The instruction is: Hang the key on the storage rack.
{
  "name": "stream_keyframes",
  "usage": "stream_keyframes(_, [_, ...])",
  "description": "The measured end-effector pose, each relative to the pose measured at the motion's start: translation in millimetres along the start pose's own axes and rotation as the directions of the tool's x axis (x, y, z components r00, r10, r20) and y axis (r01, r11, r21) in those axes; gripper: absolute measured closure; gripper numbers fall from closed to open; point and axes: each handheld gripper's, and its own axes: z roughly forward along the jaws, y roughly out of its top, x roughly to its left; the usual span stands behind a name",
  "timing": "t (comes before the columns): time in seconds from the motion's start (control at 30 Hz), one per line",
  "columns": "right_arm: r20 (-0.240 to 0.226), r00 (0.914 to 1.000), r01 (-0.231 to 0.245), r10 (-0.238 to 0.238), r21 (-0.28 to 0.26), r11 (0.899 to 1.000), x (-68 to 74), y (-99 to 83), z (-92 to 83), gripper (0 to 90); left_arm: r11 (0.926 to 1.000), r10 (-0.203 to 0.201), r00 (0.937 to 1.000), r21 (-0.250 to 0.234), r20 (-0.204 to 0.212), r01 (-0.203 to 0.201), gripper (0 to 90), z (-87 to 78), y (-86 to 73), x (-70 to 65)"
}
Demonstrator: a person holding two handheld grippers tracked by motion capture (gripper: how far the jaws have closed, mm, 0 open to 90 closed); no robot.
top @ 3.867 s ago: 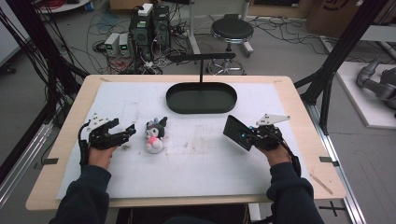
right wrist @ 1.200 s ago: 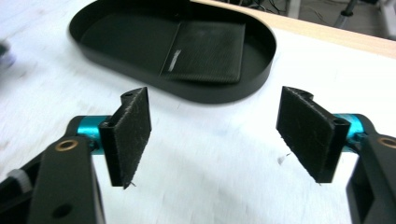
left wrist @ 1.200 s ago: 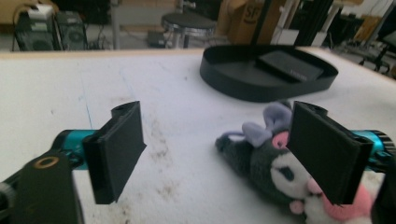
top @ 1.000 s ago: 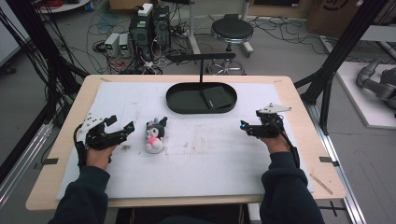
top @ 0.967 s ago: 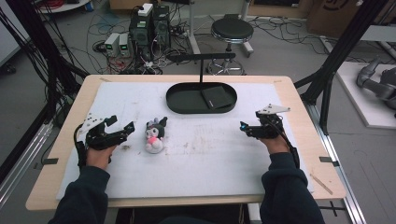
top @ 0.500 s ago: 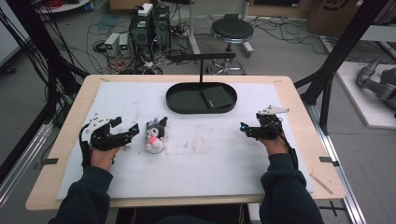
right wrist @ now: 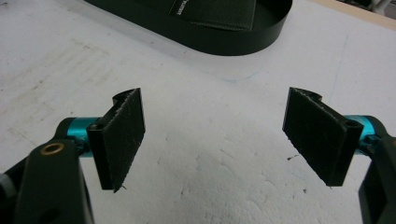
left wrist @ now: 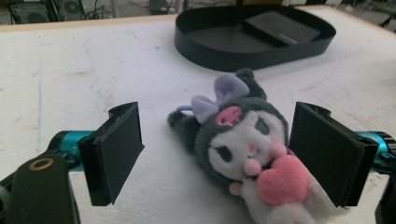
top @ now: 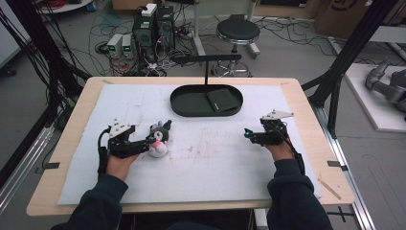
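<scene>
A small plush toy (top: 158, 139) (left wrist: 252, 151) lies on the white mat, dark grey with a white face, a purple bow and a pink heart. My left gripper (top: 145, 143) (left wrist: 229, 156) is open, its jaws standing on either side of the plush, the right jaw close to the heart. A black oval tray (top: 184, 103) (left wrist: 219, 49) (right wrist: 243, 39) sits at the back centre, with a flat black wallet-like item (top: 223, 98) (left wrist: 280, 28) in its right half. My right gripper (top: 249, 134) (right wrist: 217, 135) is open over bare mat at the right, with nothing between its jaws.
The white mat (top: 215, 158) covers most of a wooden table (top: 306, 103). A black stand (top: 207, 60) rises behind the tray. Beyond the table are a stool (top: 234, 31), computer boxes (top: 153, 21) and cables on the floor.
My left gripper has moved right, up to the plush, so that its jaws now flank it. The right gripper earlier held a flat black item, now lying in the tray, and has since stayed put.
</scene>
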Motion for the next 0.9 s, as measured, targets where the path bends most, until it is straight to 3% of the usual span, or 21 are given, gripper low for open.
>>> stream_keyframes(0.07, [-0.002,1.0,-0.004,0.004,-0.002,1.0,-0.1,0.0,0.3,21.4,1.0,0.0,1.0,0.009,0.007,0.0,16.9,4.6,-1.6,-9.5])
stream_keyframes(0.2, [-0.019,0.9997,-0.016,0.016,0.0,1.0,-2.1,-0.8,1.3,21.4,0.9982,0.028,0.9991,0.054,-0.03,-0.027,17.0,17.1,-4.1,-21.9])
stream_keyframes(0.47, [-0.054,0.9985,-0.011,0.012,0.008,1.0,-1.0,-1.8,4.1,21.4,0.9846,0.009,0.9997,0.175,-0.023,-0.005,17.2,40.8,-14.2,-26.7])
stream_keyframes(0.57, [-0.058,0.9982,-0.014,0.014,0.007,1.0,-1.1,-2.4,3.5,21.4,0.9801,0.017,0.9998,0.198,-0.009,-0.015,17.6,43.0,-15.5,-28.4])
stream_keyframes(0.63, [-0.059,0.998,-0.02,0.021,0.008,1.0,-1.7,-2.9,3.1,21.4,0.9793,0.01,0.9998,0.202,0.016,-0.013,23.8,43.0,-15.8,-29.1])
stream_keyframes(0.77, [-0.061,0.9979,-0.022,0.022,0.004,1.0,-2.0,-3.1,2.5,21.4,0.9785,0.033,0.998,0.202,0.054,-0.044,33.7,41.7,-14.8,-28.4])
stream_keyframes(0.9, [-0.064,0.9977,-0.024,0.024,0.004,1.0,-2.2,-3.4,2.7,21.4,0.9794,0.005,0.9945,0.2,0.105,-0.026,37.7,38.9,-12.9,-20.3])
